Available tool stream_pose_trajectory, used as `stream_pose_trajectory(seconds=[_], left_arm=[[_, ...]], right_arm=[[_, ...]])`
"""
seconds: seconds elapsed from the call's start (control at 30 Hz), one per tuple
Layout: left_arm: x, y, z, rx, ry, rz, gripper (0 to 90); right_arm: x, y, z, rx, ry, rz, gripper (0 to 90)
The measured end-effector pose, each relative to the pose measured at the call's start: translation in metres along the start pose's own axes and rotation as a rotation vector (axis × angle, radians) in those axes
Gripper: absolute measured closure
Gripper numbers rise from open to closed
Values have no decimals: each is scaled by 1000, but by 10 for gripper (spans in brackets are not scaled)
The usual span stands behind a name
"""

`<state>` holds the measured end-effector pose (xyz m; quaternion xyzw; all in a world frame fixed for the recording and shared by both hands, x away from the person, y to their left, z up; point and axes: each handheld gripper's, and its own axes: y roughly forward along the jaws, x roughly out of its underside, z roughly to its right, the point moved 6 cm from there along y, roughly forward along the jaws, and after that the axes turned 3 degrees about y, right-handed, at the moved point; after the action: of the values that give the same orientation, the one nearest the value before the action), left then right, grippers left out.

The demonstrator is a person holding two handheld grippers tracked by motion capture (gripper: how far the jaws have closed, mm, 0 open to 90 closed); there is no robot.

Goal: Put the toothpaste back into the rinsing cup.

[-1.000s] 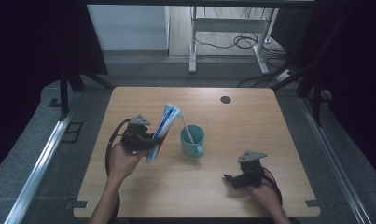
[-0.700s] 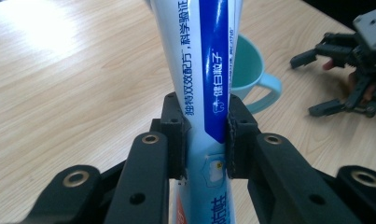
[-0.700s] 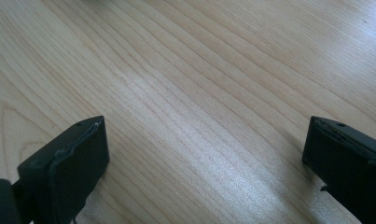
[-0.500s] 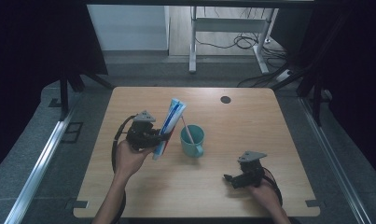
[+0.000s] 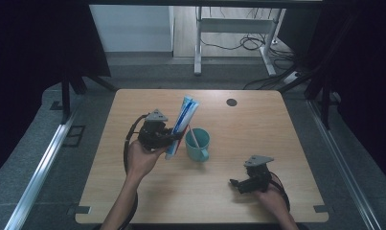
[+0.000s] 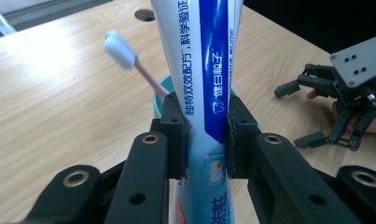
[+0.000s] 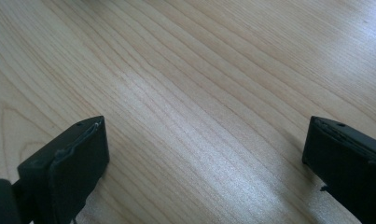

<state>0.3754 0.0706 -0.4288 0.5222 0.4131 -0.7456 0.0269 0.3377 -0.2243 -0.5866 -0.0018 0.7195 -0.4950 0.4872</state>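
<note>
A white and blue toothpaste tube (image 5: 182, 125) stands tilted in the air just left of a teal mug (image 5: 198, 144). My left gripper (image 5: 174, 140) is shut on the tube's lower part; in the left gripper view both pads press the tube (image 6: 208, 88) from either side. A pink toothbrush (image 6: 129, 63) with white bristles leans in the mug (image 6: 158, 100), and its handle (image 5: 194, 136) rises from the cup. My right gripper (image 5: 234, 183) rests on the table at the front right, its jaws wide open over bare wood (image 7: 204, 126), holding nothing.
The wooden table (image 5: 257, 129) has a dark round cable hole (image 5: 231, 102) near its far edge. Beyond the table stand a metal frame and cables on the floor. Dark curtains hang on both sides.
My left gripper has carried the toothpaste tube to the right and a little up, closer to the mug. The right gripper has stayed where it was.
</note>
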Motion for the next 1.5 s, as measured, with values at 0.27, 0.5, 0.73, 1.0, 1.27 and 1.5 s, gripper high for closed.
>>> stream_pose_trajectory(seconds=[0.27,0.5,0.73,1.0,1.27,1.5], left_arm=[[-14,8,6,1,9,21,736],[-26,15,9,-7,9,45,736],[-38,23,10,-30,13,71,736],[-47,37,10,-58,17,97,736],[-50,50,7,-75,4,129,735],[-44,63,6,-95,-2,144,735]], right_arm=[[0,0,0,0,0,0,1],[0,0,0,0,0,-2,1],[0,0,0,0,-1,-1,1],[0,0,0,2,-3,-1,1],[0,0,0,1,-3,-1,1],[0,0,0,0,-2,-1,1]])
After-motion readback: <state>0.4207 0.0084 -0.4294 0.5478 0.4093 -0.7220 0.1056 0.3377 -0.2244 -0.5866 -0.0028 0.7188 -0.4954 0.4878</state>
